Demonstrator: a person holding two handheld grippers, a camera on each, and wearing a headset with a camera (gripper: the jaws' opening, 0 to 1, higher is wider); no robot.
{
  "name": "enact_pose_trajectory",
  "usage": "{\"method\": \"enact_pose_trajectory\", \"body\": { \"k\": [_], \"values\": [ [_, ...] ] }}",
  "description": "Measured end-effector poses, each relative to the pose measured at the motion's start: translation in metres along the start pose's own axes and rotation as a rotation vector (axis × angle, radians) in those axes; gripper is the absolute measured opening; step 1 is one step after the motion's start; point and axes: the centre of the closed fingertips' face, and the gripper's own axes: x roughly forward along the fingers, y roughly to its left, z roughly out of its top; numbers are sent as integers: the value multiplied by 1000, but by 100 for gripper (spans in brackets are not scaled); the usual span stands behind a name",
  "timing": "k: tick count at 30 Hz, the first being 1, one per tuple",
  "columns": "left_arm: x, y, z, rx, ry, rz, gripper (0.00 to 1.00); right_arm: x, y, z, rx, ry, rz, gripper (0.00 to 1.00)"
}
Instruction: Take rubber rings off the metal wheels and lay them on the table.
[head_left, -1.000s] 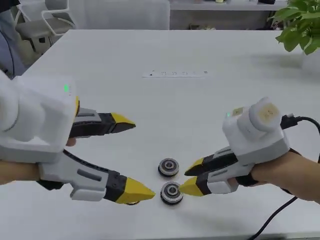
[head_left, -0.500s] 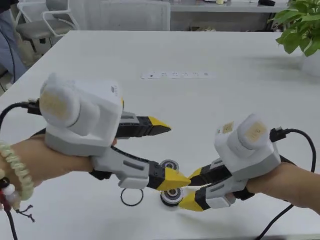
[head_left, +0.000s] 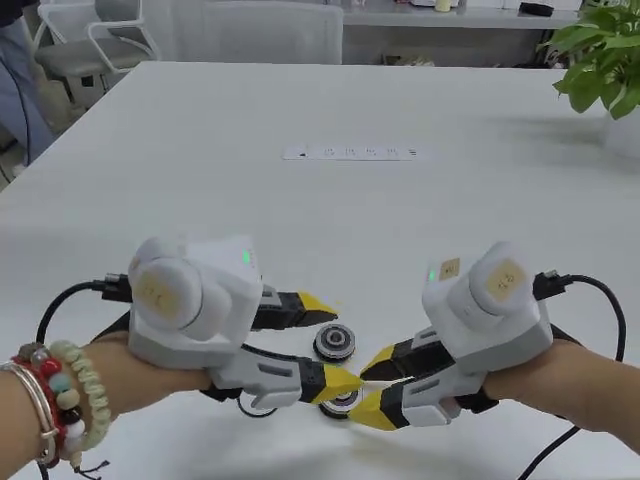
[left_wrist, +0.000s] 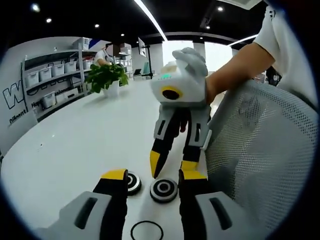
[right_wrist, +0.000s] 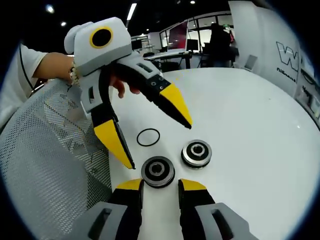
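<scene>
While both grippers are meeting nose to nose low over the table, the left gripper is holding its jaws wide apart and gripping nothing. One jaw is pointing along the far side of the far wheel. The other is aiming its yellow tip down beside the near wheel, and I cannot tell whether it is touching. The right gripper is facing it with a narrower gap, also gripping nothing. Bracelets are sitting on the left wrist, and a plant is standing at the table's far right corner.

In the right gripper view, the near wheel is lying flat just ahead of that gripper's tips, wearing a dark band round its edge. The far wheel is lying just beside it, not touching, and showing a lighter, metallic edge. A loose ring is lying flat on the table beyond the wheels, under the left gripper.

In the left gripper view, the ring is lying between that gripper's jaws, closer in than the near wheel and the far wheel. The right gripper is pointing down at the near wheel, beside a mesh chair.
</scene>
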Motion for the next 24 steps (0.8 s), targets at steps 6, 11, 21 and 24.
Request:
{"method": "enact_pose_trajectory", "body": {
  "k": [6,11,21,24],
  "values": [
    [6,-4,-18,-64,36,-18,26,1,2,0,-5,-4,5,25],
    [11,-7,-19,-37,47,-18,22,1,1,0,-14,-4,4,24],
    [15,-14,-24,-25,51,-41,9,3,3,-1,-26,0,9,26],
    [15,-14,-24,-14,45,-39,9,4,2,0,-25,-4,8,25]
  ]
}}
